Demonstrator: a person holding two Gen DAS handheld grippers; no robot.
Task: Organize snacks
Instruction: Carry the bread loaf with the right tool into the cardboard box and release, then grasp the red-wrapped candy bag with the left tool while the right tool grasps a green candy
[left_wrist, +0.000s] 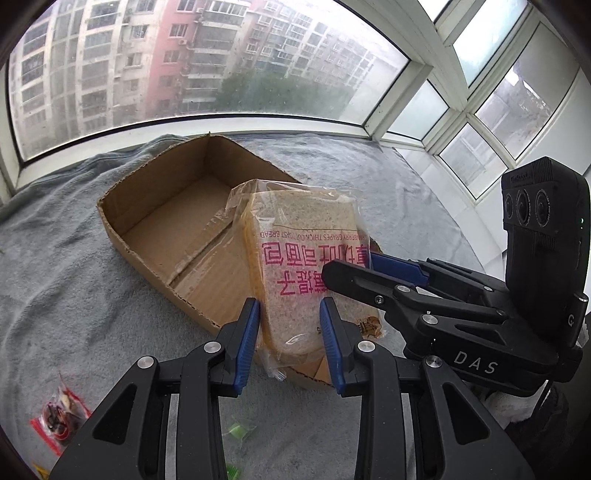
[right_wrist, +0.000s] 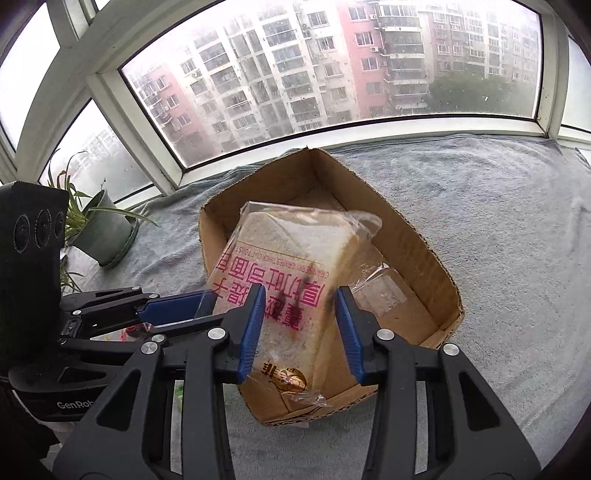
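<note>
Both grippers, left gripper (left_wrist: 290, 338) and right gripper (right_wrist: 300, 332), pinch the bread bag (left_wrist: 306, 254) narrowly; your slippery film could slide, missing the box (left_wrist: 155, 206).

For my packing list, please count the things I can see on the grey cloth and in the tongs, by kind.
Bread bag, held by both tongs: 1
Cardboard box: 1
Red snack packet: 1
Green packet: 1 (a second green bit at the frame's bottom edge is too cut off to count)
Potted plant: 1
Total: 5

Wrist views downward, sharing box (left_wrist: 155, 206)
</note>
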